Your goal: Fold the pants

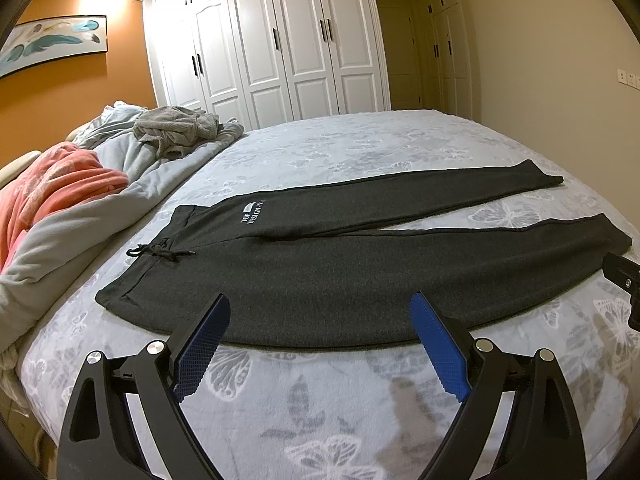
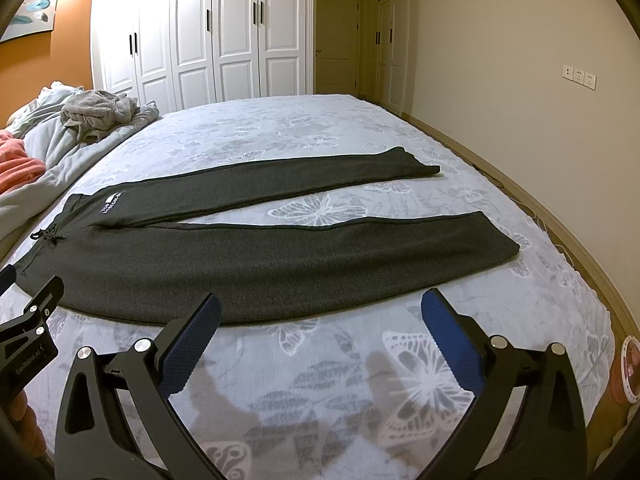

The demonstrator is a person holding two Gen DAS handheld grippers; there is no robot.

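Dark grey pants (image 1: 340, 276) laid flat on a bed (image 1: 320, 408) with a butterfly-print cover, waistband toward 9 o'clock and leg cuffs toward 3 o'clock in both wrist views. The legs lie apart in a narrow V, the far leg (image 2: 280, 182) angled toward 1 o'clock, the near leg (image 2: 280, 268) parallel to the bed's front edge. A tied drawstring (image 1: 160, 252) sits at the waistband; a white printed logo (image 1: 254, 213) marks the far hip.

No fold is yet made. The first step is judged to be a lengthwise fold, one leg laid over the other. To do it well, each gripper should pinch one layer pair at the outer seam of the near leg, the left near the waistband corner (image 1: 110, 294) and the right near the cuff (image 2: 500, 248), then lift together and carry the fabric toward 12 o'clock so the edges meet without the knit sagging between them (soft fabric; uneven lift would likely skew the crease).

Left gripper (image 1: 320, 312): fingers spread wide, blue pads (image 1: 204, 344) empty, tips hovering over the near hem line of the pants; contact cannot be told. Right gripper (image 2: 320, 308): likewise spread wide, holding nothing, its left pad (image 2: 196, 340) over the fabric edge and its right pad (image 2: 452, 344) over bare cover. Heaped bedding (image 1: 80, 184) lies at 9 to 10 o'clock, well apart.
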